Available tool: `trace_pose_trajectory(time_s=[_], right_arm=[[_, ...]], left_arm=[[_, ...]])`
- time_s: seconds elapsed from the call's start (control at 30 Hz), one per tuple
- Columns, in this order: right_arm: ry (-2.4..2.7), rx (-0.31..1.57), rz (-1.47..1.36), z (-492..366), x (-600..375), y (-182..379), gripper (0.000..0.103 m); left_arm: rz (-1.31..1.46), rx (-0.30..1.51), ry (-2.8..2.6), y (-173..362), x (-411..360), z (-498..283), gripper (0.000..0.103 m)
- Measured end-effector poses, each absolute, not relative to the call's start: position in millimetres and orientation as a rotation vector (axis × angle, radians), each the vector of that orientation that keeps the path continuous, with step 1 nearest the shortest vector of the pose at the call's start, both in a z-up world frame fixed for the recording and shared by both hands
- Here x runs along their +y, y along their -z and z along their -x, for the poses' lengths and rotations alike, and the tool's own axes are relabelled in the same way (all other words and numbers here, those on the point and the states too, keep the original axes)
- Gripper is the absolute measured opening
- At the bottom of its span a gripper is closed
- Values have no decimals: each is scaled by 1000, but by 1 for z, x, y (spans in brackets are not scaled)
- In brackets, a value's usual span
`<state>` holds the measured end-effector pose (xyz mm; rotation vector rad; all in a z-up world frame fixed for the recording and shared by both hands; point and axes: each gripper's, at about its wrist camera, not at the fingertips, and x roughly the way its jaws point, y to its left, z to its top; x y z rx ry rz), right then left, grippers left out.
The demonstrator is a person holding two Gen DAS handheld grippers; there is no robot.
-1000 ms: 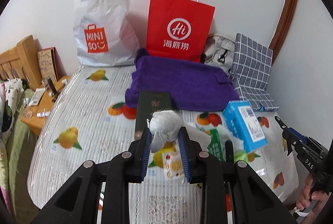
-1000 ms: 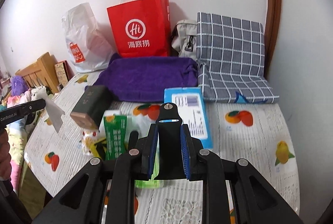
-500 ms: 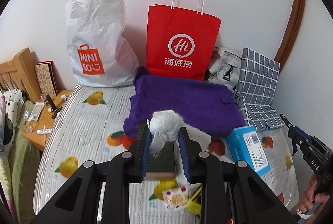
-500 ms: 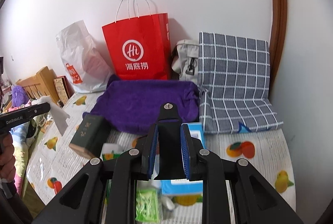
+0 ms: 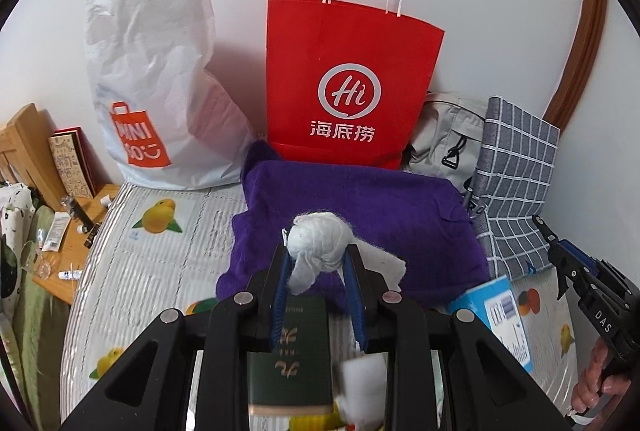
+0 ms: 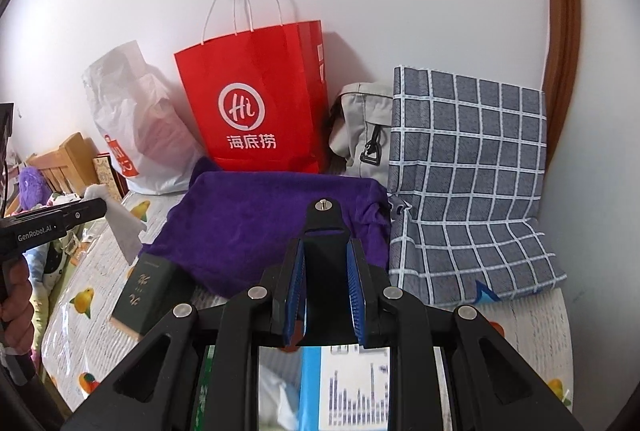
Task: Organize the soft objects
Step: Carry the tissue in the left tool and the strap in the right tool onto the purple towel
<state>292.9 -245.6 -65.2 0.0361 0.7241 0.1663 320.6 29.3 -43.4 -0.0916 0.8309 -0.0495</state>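
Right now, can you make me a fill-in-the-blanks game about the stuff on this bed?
1. The left gripper is squeezing a bunched-up ____ cloth.
2. The folded towel on the bed is ____.
3. The paper bag with the round "Hi" logo is ____.
4. The checked cushion is grey with ____ lines.

Missing words: white; purple; red; white

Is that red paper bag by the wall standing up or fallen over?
Standing upright: the red paper bag rests against the wall with its handles pointing up.
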Motion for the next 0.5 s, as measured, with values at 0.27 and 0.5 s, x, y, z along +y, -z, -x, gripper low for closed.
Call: trace_pose_trajectory(time_s=[0.27, 0.5], right_arm=[[-182, 756, -45, -340, -240, 85, 22], [-190, 772, -48, -376, -236, 96, 22]], left_arm=[[62, 850, 46, 55, 25, -361, 25], [55, 870, 35, 69, 23, -394, 25]])
